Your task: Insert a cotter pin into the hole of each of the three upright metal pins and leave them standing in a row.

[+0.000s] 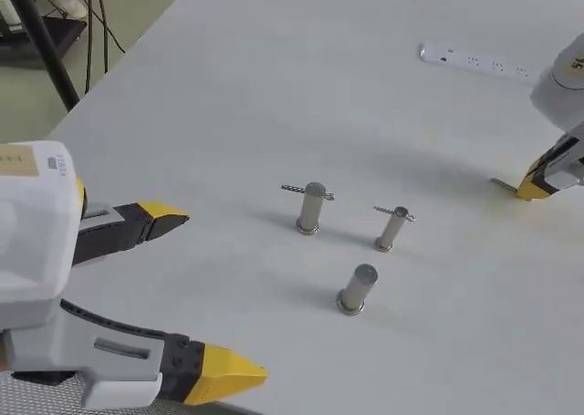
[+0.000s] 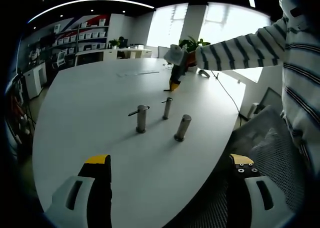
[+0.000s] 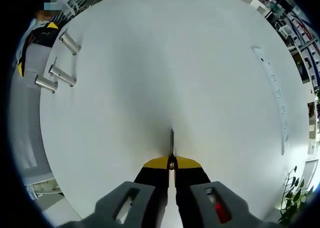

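Note:
Three upright metal pins stand mid-table. The far-left pin (image 1: 311, 210) and the right pin (image 1: 391, 228) each carry a cotter pin through the top. The nearest pin (image 1: 356, 289) has none. In the left gripper view they are the left pin (image 2: 142, 119), the middle pin (image 2: 167, 108) and the bare pin (image 2: 182, 128). My left gripper (image 1: 205, 296) stands open left of the pins, its jaws wide apart and holding nothing. My right gripper (image 1: 538, 182) is far right, shut on a cotter pin (image 3: 171, 143) that pokes forward just above the tabletop.
A white power strip (image 1: 474, 61) lies at the table's far side. The white table (image 1: 228, 96) is bare around the pins. A striped sleeve (image 2: 235, 50) reaches in behind the right gripper. The table's left edge meets floor with cables and a black stand (image 1: 41, 41).

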